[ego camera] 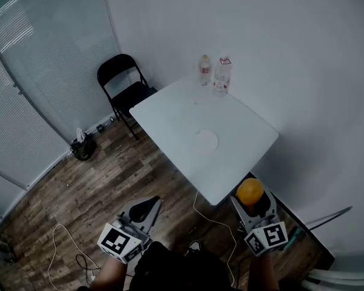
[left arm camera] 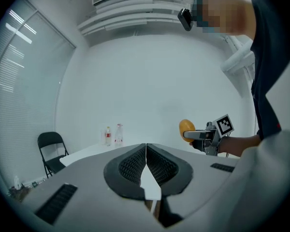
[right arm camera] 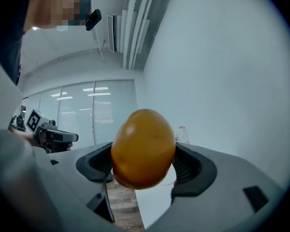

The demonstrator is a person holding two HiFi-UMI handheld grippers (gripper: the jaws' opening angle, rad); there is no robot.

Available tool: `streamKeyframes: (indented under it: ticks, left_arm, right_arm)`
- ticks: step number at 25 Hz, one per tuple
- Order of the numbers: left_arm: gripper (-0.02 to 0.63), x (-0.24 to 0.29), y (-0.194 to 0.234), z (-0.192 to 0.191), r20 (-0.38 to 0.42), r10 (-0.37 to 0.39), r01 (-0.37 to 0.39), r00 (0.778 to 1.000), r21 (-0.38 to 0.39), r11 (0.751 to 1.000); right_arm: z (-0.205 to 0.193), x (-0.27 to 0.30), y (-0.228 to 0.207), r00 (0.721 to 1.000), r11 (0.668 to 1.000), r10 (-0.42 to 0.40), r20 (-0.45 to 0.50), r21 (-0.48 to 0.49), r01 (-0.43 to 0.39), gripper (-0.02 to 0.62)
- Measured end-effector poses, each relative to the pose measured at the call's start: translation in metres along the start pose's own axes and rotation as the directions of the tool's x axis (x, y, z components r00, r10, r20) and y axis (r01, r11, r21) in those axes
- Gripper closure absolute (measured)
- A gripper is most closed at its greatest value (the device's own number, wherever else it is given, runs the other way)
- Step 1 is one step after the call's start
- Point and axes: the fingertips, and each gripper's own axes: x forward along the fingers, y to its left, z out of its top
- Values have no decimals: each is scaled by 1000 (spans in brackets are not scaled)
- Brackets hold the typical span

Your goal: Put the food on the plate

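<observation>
An orange, egg-shaped piece of food (ego camera: 250, 191) sits between the jaws of my right gripper (ego camera: 252, 200), which is shut on it just off the near corner of the white table (ego camera: 170, 117). It fills the right gripper view as the orange food (right arm camera: 143, 148). A white plate (ego camera: 204, 140) lies flat on the table, nothing on it. My left gripper (ego camera: 144, 209) hangs over the wooden floor left of the table, jaws shut together with nothing between them. From the left gripper view the left gripper (left arm camera: 146, 159) looks toward the table, with the right gripper (left arm camera: 199, 135) holding the food (left arm camera: 186, 126) at right.
Two plastic bottles (ego camera: 213, 73) stand at the table's far corner by the white wall. A black folding chair (ego camera: 122, 85) stands left of the table. A small dark bin (ego camera: 82, 147) and cables (ego camera: 64, 247) lie on the wooden floor. Glass partitions with blinds run along the left.
</observation>
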Motion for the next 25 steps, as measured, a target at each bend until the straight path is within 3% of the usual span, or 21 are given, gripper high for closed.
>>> streamKeyframes:
  ticks: [5, 14, 25]
  left_arm:
    - [583, 26, 11, 9, 18, 2, -2, 1000, -17, 1000]
    - [583, 83, 49, 14, 58, -77, 79, 995, -20, 997]
    - [583, 161, 176, 29, 32, -182, 182, 983, -2, 983]
  right_arm:
    - [-9, 19, -13, 1000, 1000, 11, -21, 12, -11, 215]
    - [-15, 64, -35, 997, 999, -21, -68, -44, 18, 215]
    - [-10, 198, -42, 988, 992, -95, -124, -99, 83, 215]
